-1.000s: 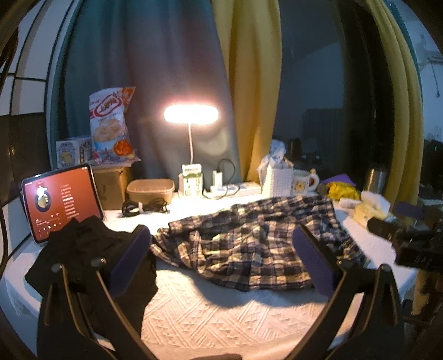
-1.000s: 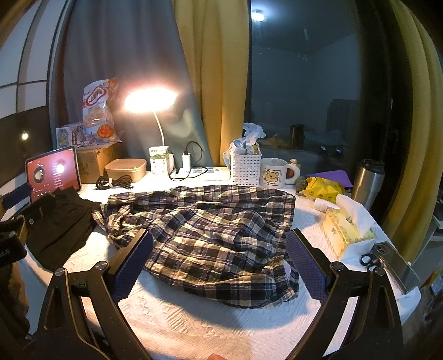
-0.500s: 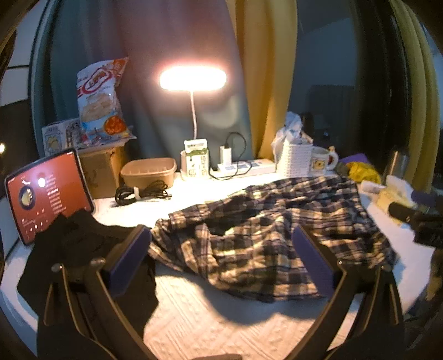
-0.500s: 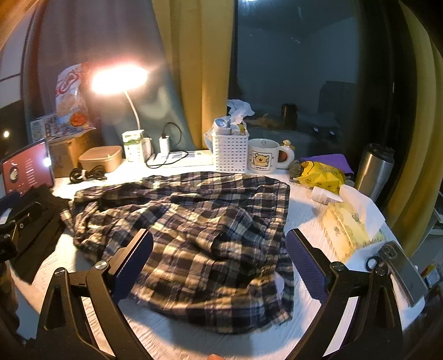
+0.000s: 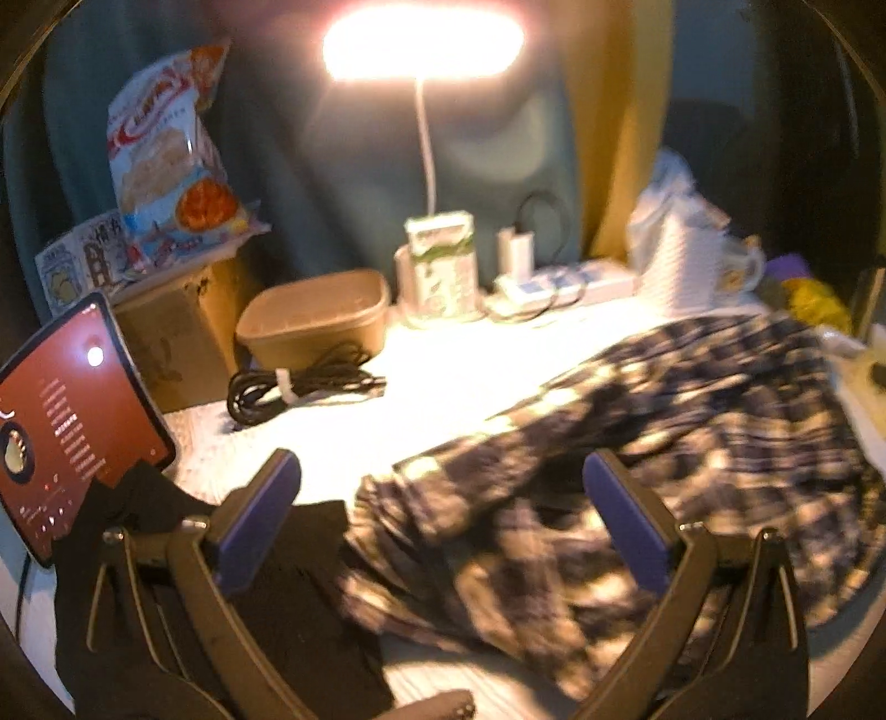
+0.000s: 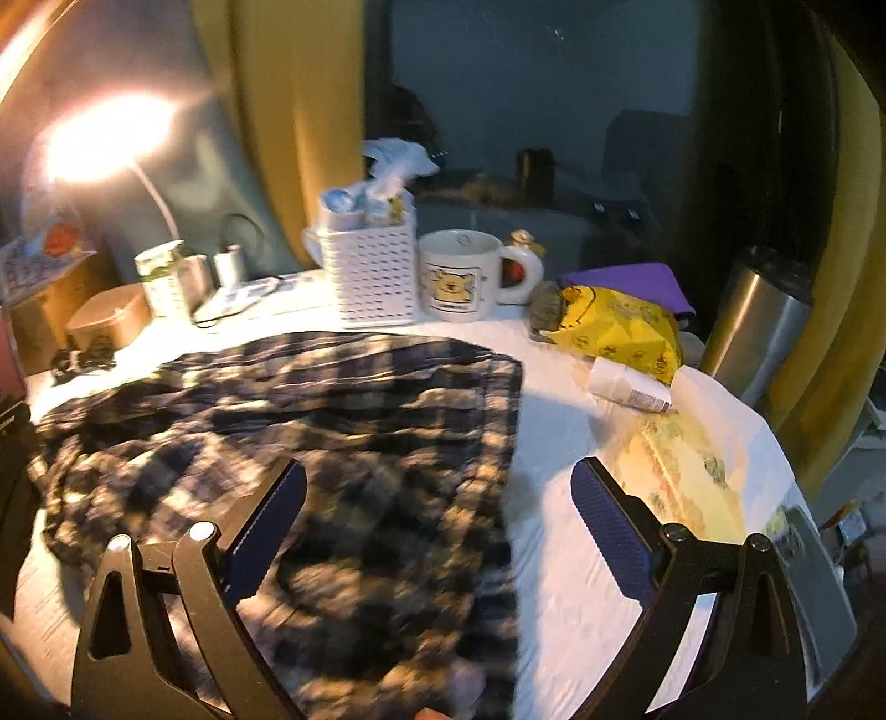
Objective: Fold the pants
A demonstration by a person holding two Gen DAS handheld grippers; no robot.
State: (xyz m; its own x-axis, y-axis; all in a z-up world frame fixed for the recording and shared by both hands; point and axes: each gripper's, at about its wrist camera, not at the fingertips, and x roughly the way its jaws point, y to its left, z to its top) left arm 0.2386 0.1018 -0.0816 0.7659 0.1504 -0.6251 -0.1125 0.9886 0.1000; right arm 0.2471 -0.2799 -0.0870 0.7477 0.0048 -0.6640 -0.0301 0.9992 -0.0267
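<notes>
Plaid pants point(image 5: 637, 471) lie crumpled across a white textured table cover point(image 5: 443, 387). They also show in the right wrist view point(image 6: 310, 443). My left gripper point(image 5: 443, 515) is open and empty, low over the pants' left end. My right gripper point(image 6: 437, 515) is open and empty, over the pants' right edge. A dark garment point(image 5: 166, 581) lies at the left, partly under the left gripper.
A lit desk lamp point(image 5: 423, 41), a tablet point(image 5: 72, 421), a cardboard box point(image 5: 177, 332), a brown container point(image 5: 315, 315) and a coiled cable point(image 5: 293, 385) stand at the back left. A white basket point(image 6: 376, 277), mug point(image 6: 465, 277), yellow bag point(image 6: 614, 332), steel flask point(image 6: 758, 327), tissue box point(image 6: 686, 471) crowd the right.
Both grippers have moved forward and lower toward the pants, which now look larger. The left view has swung left, the right view right. Both stay open.
</notes>
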